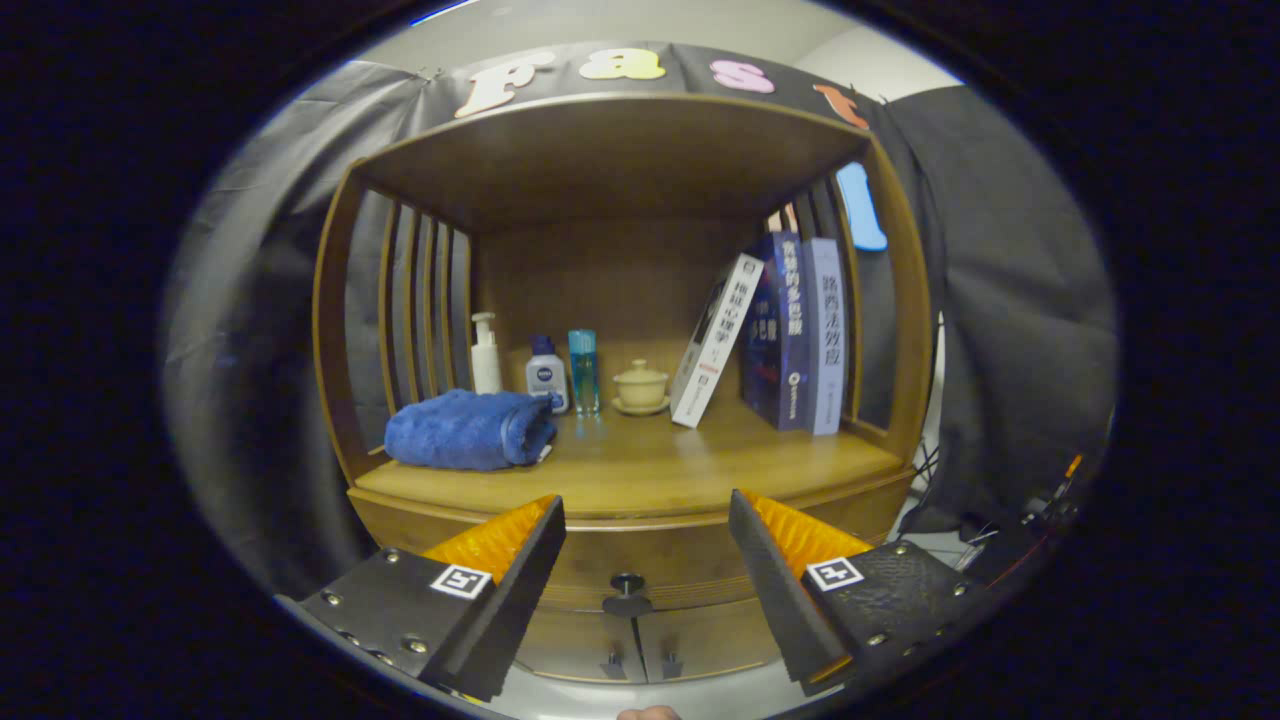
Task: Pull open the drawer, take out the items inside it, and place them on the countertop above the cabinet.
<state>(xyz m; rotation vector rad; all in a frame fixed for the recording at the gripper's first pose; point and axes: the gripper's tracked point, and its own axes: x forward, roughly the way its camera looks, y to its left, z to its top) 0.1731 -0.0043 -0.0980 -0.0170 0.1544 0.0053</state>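
Gripper: we see our gripper (647,520) wide open, with nothing held between its two black and orange fingers (505,560).
Drawer knob: the small dark knob (627,585) sits between the fingers and a bit past them, not touching them.
Drawer: the drawer (640,560) is shut, right under the countertop; we cannot see what is inside.
Cabinet doors: two little doors (640,645) are below the knob, both closed.
Countertop: the wooden countertop (650,470) is just above the knob.
Towel: a rolled blue towel (468,428) lies on the countertop, up and left of the knob.
Bottles: a white pump bottle (486,355), a short white bottle with a blue cap (546,374) and a thin blue bottle (584,370) stand behind the towel.
Cup: a lidded cream cup on a saucer (640,387) stands far behind the knob.
Books: a white book (714,340) leans on two blue books (800,335), up and right of the knob.
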